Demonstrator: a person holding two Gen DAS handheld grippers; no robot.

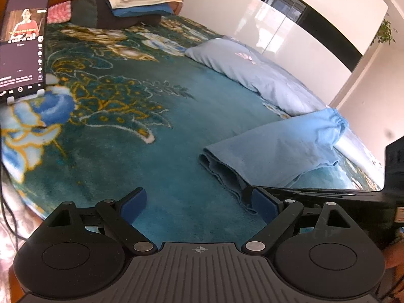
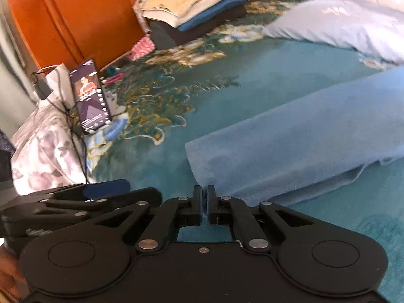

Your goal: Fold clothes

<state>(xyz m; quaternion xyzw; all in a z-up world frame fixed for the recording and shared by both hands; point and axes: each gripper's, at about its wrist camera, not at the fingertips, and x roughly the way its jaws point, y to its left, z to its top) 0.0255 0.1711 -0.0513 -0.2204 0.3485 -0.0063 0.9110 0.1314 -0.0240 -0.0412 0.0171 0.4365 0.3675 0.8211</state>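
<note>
I am holding my left tongs (image 1: 199,205) released, blue pads (image 1: 133,203) spread wide apart over the teal flowered blanket (image 1: 156,166), with the light blue trousers (image 1: 275,156) lying folded at about two o'clock from them, the near hem just touching my right-hand pad. My right tongs (image 2: 204,197) are clenching tight, pads pressed together on what looks like a thin edge of the trousers (image 2: 303,136), which are stretching away toward two o'clock across the blanket (image 2: 265,70). In that view my left tongs (image 2: 106,189) are showing at nine o'clock, low over the bed. A phone (image 1: 22,43) is standing propped at ten o'clock, its screen lit. A stack of folded clothes (image 1: 126,2) is sitting at eleven o'clock by the orange headboard (image 2: 75,20), and a pale blue pillow (image 1: 252,73) is lying at one o'clock.
</note>
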